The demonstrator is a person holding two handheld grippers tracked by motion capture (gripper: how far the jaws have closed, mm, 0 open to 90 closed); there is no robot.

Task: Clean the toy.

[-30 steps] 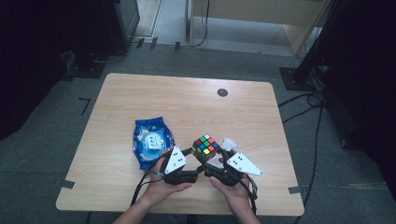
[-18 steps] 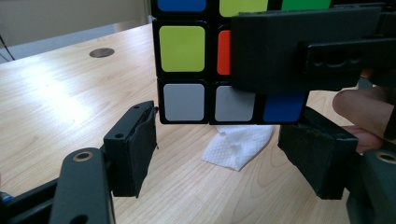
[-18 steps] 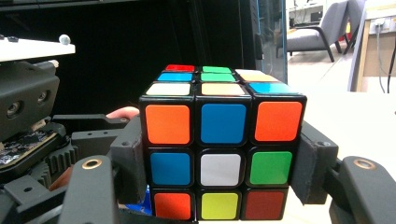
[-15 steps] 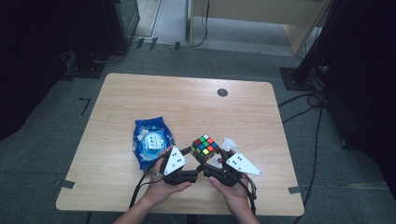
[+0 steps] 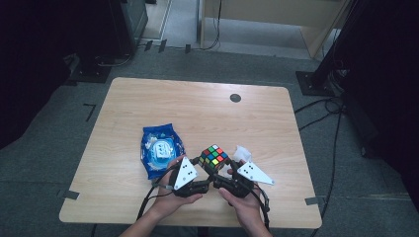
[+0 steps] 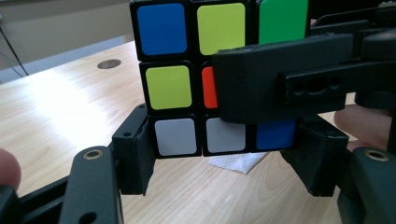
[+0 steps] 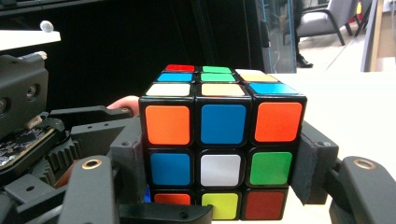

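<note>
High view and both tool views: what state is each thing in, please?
Rubik's cube: scrambled, held off the table.
left tool: jaws have just been closing, pressed on the cube's bottom layer.
right tool: clamped on the cube.
blue snack bag: lying flat on the table.
white tissue: crumpled, on the table.

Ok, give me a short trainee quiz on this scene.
1. True or false: the blue packet lies on the table, left of the puzzle cube in the high view.
2. The right claw grips: A the puzzle cube, B the blue packet, C nothing?
3. In the right gripper view, what colour is the centre sticker of the cube face toward the camera?
Key: 1 true; 2 A; 3 white.
</note>
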